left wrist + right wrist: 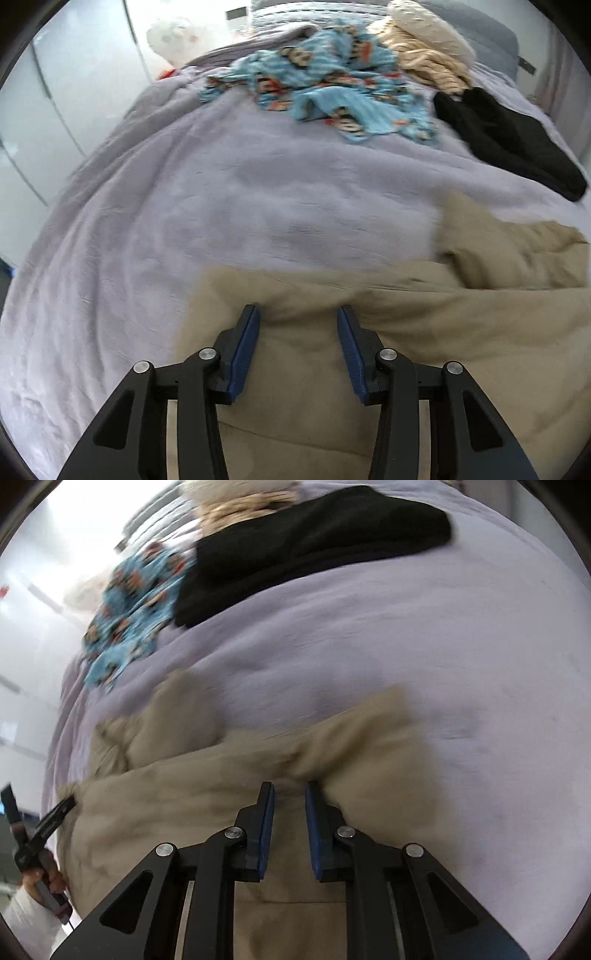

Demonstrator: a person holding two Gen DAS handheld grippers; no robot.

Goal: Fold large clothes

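The left gripper (297,314) hangs over the near left part of the tan garment (388,350), which lies spread and rumpled across the near side of the bed (184,229); its fingers (245,347) stand well apart with cloth under the gap and nothing pinched between them. A close from here would likely gather only a ridge of the top layer, or catch the lilac blanket (110,295) with it and drag the bedding along. To the right, the right gripper (290,792) sits over a bunched fold of the same tan garment (221,782), fingers (266,830) only narrowly apart; the blur hides whether they touch the cloth, so I cannot tell if any of it is caught. If one side bites and the other does not, the lift would probably twist the garment rather than fold it. Beyond the tan cloth there is a broad stretch of bare blanket, good room to lay a fold forward. Farther back lie the blue printed garment (325,88), the cream knit (424,55) and, to the right, the black garment (509,140); a long throw could land on them. The bed's left edge falls off toward pale closet doors (55,110).
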